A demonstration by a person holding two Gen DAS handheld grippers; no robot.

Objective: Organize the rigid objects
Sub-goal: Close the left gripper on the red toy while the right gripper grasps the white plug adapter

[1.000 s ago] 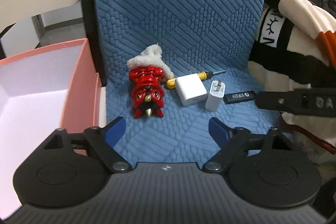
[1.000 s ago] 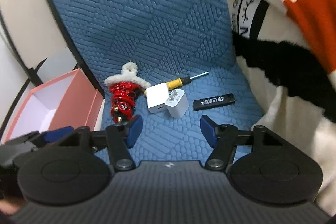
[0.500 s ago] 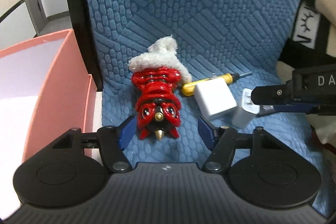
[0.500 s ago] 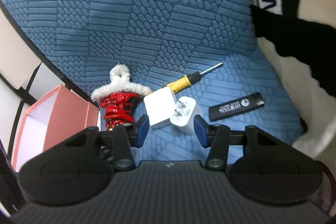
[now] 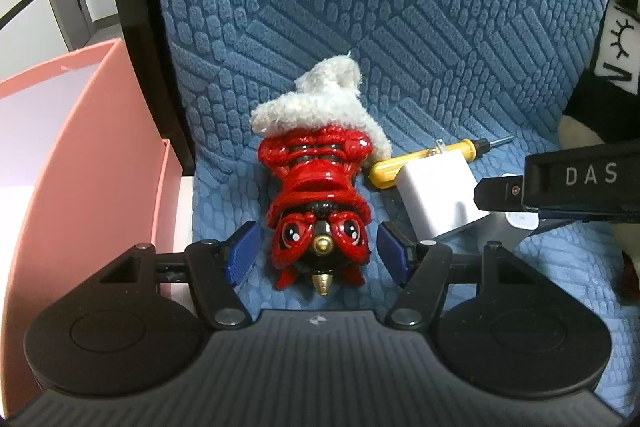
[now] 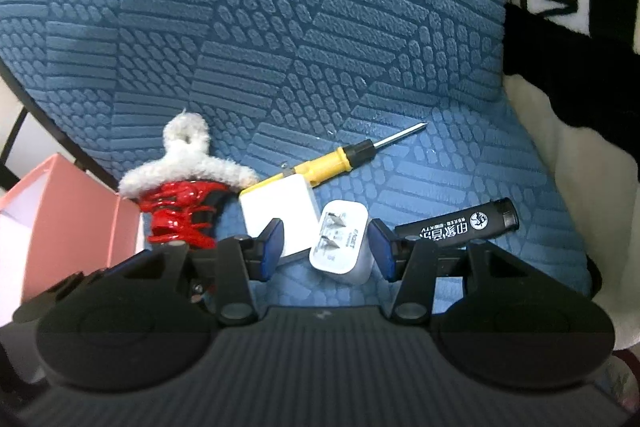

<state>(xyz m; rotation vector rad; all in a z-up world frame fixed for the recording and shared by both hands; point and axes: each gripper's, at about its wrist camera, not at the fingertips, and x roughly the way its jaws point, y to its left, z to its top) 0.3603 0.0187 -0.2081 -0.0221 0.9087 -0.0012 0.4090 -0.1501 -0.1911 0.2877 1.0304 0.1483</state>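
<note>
A: Status on the sort. Your pink box (image 5: 100, 163) at the left edge shows only bare white inside as far as the left wrist view reaches; nothing seems filed yet.

B: So all five are out on the blue cushion (image 5: 400, 27)?

A: Yes. Red figurine (image 5: 320, 203) with its white fleece collar, yellow screwdriver (image 6: 340, 159), square white charger (image 6: 276, 215), smaller white plug (image 6: 342, 243), black lighter (image 6: 456, 227).

B: Your jaws?

A: Left gripper (image 5: 318, 255) stands partly open, straddling the figurine's head, pads not touching. Right gripper (image 6: 326, 247) is narrower, bracketing the smaller plug, a sliver of gap each side. Neither has hold of anything.

B: Verdict?

A: Early. I judge two first picks lined up, everything left to box.
</note>
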